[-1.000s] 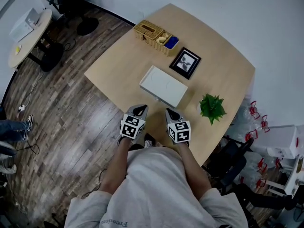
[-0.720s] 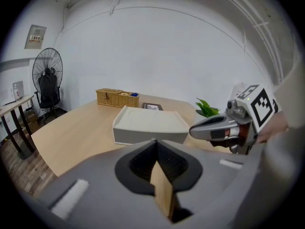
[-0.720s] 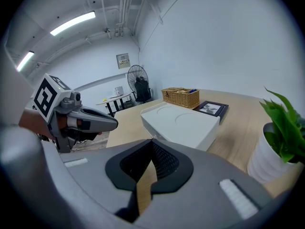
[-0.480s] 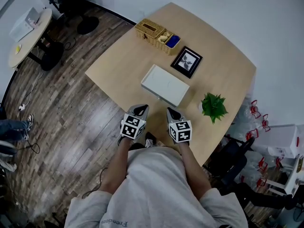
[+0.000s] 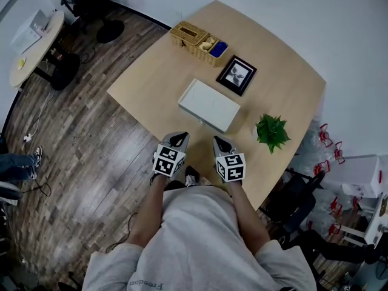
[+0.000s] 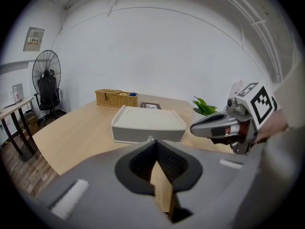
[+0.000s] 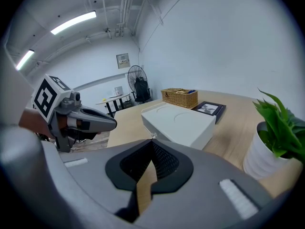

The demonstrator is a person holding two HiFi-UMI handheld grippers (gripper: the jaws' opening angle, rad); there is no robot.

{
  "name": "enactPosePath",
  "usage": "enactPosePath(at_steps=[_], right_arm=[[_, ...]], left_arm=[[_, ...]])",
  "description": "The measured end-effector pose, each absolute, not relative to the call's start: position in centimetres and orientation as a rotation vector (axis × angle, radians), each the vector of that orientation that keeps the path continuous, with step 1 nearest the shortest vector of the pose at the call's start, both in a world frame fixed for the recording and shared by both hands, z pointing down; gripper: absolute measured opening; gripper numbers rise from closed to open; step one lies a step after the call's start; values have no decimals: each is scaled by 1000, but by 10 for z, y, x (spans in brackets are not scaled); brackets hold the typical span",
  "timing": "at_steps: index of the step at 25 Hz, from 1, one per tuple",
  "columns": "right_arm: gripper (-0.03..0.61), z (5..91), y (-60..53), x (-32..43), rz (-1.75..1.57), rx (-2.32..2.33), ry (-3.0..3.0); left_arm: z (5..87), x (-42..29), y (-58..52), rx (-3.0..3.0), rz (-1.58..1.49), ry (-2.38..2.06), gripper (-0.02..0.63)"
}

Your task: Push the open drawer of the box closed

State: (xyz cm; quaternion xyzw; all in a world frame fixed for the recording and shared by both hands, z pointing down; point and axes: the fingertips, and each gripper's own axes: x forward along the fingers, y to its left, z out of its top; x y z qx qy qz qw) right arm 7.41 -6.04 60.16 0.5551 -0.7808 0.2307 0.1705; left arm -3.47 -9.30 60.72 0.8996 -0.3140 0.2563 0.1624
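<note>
A flat white box lies in the middle of the wooden table; its near side looks flush and I cannot make out a drawer standing out. My left gripper and right gripper hover side by side just off the table's near edge, short of the box, both shut with nothing between the jaws. In the left gripper view the box is straight ahead of the jaw tips, with the right gripper beside. The right gripper view shows the box ahead and the left gripper at left.
A wicker basket and a framed picture stand behind the box. A potted plant sits to the box's right, close to my right gripper. A round side table and a fan stand off to the left.
Only the head view has shifted a little. Both grippers keep the same place at the table's near edge, and the box has not moved.
</note>
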Motion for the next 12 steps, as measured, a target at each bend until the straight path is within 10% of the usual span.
enactPosePath(at_steps=[12], right_arm=[[2, 604, -49, 76, 658, 1584, -2210]], left_arm=[[605, -37, -89, 2531, 659, -912, 52]])
